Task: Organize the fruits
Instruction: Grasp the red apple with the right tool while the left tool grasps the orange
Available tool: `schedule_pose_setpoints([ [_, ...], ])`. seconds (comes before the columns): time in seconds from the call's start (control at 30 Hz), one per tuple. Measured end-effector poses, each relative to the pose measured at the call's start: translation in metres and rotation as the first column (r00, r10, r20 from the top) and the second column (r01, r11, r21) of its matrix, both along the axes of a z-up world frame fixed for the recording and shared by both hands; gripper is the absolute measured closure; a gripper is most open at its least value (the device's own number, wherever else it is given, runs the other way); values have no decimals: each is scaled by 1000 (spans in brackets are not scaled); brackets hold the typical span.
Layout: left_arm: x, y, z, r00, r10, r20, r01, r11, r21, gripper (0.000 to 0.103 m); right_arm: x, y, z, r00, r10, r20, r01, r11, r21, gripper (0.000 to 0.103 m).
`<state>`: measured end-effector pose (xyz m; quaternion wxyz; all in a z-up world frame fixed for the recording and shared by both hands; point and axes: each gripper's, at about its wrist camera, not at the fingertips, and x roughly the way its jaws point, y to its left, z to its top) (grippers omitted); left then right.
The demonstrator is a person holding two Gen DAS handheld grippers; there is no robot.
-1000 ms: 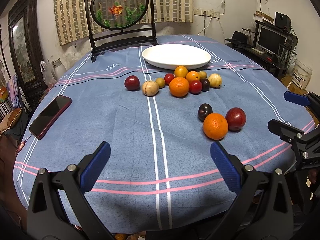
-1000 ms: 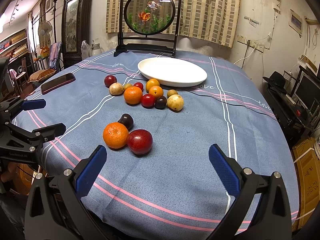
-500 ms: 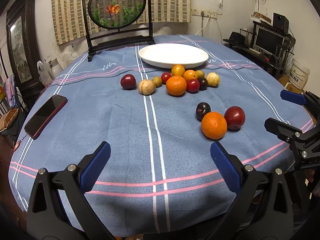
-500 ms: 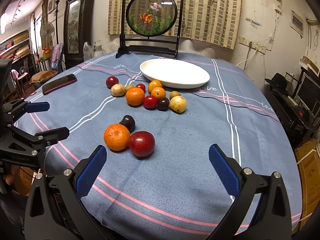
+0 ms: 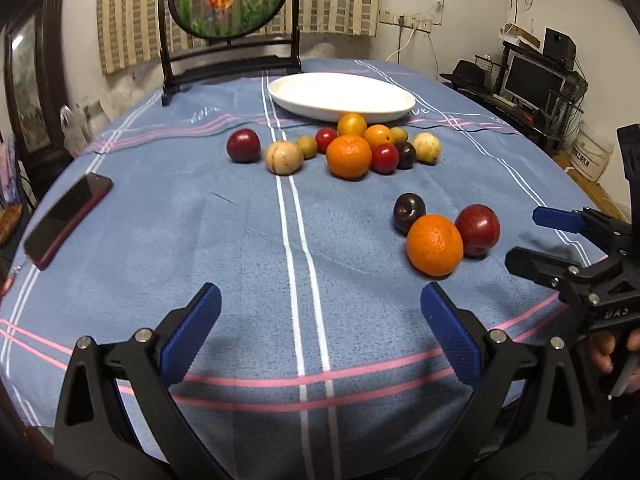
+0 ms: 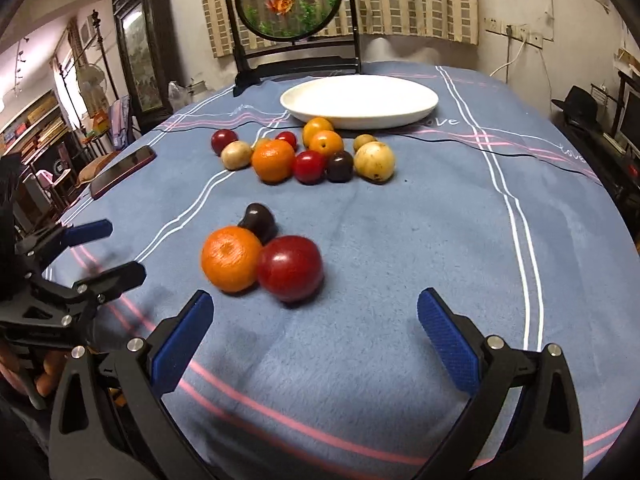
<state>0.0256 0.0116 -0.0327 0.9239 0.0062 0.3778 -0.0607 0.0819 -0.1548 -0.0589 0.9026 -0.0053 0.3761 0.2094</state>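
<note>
Both grippers, left (image 5: pixel 320 328) and right (image 6: pixel 316 332), spread wide and empty; red plum (image 6: pixel 290 268) sits frame center touching orange (image 6: pixel 231 259), looks round, smooth, roll-prone, so pinch across its widest middle, light squeeze.

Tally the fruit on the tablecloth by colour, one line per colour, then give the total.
Orange: 4, such as the near orange
Red: 4, such as the near red fruit
Dark purple: 2, such as the near plum
Tan or yellow-brown: 4, such as the pale round fruit
Total: 14
</note>
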Motion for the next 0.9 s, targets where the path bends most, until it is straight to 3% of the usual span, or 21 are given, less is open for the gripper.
schedule_pose_setpoints([
  [0.1,4,0,-2,1000,-1,2,1,1000,-1,2,7,3,-2,1000,17,-11,-18,1000,-10,4],
  [0.27,6,-4,-4,999,-47,17,48,999,-9,2,17,12,-7,997,60,-42,-61,998,-19,24],
  [0.53,10,-10,-4,996,-85,21,85,996,-22,2,31,16,-11,993,94,-76,-93,996,9,40],
  [0.63,13,-13,-4,995,-95,14,95,995,-30,2,33,12,-13,985,137,-100,-130,988,79,56],
  [0.73,19,-18,-5,994,-113,0,113,992,-49,3,30,9,-13,984,152,-94,-141,984,110,60],
  [0.77,21,-21,-4,993,-120,-3,120,991,-52,4,30,6,-13,984,149,-93,-136,982,132,61],
  [0.9,30,-35,-6,984,-175,-38,172,982,-77,32,26,-12,-4,995,93,-37,-85,981,176,61],
])
